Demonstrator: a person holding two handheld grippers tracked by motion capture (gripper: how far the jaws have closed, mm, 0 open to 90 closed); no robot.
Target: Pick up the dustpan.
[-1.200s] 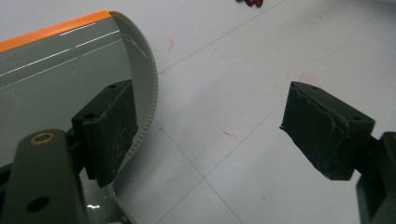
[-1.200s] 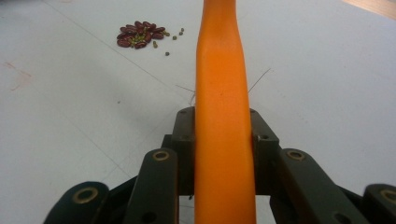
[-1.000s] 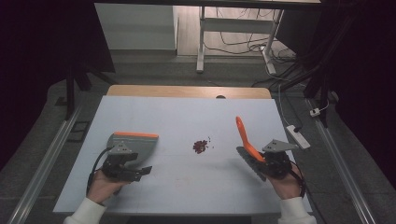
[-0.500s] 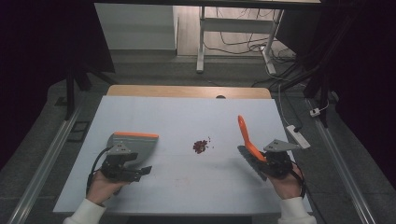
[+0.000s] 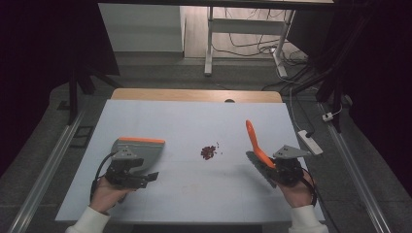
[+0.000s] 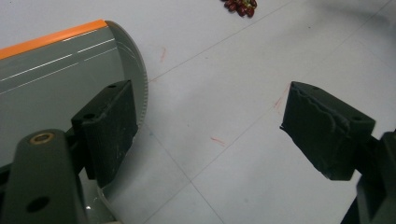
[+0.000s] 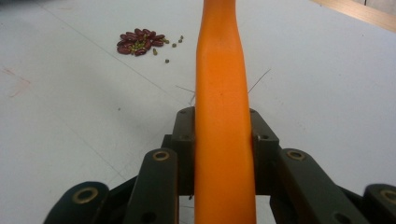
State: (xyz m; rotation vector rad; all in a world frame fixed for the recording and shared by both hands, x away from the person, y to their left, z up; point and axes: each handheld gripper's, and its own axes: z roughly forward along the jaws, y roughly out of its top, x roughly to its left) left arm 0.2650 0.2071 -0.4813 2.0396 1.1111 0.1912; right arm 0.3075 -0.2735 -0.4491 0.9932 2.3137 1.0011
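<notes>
At the near edge of the desk (image 5: 145, 204) the two hands rest as they did a second ago; nothing has shifted, which suggests a short pause before the sweeping begins. The left claw (image 6: 205, 135) stands wide open on the near left side. One of its pads sits just at the curved rim of the grey dustpan (image 5: 142, 148), but it does not press on the pan. This dustpan has an orange strip along its far edge and lies flat on the desk. On the near right side, the right claw (image 7: 223, 154) is closed on the orange brush handle (image 7: 222, 93), which rises towards the far side.

A little farther, between both claws, lies a small pile of dark red beans (image 5: 209, 152) with some tiny green grains beside it, well apart from the pan and from the brush. I judge that the pan must be gripped first.

The surface is pale, with faint red marks. Beyond its wooden far edge I see a grey floor, white table legs (image 5: 210, 43) and loose cables; the sides of the room are dark.
</notes>
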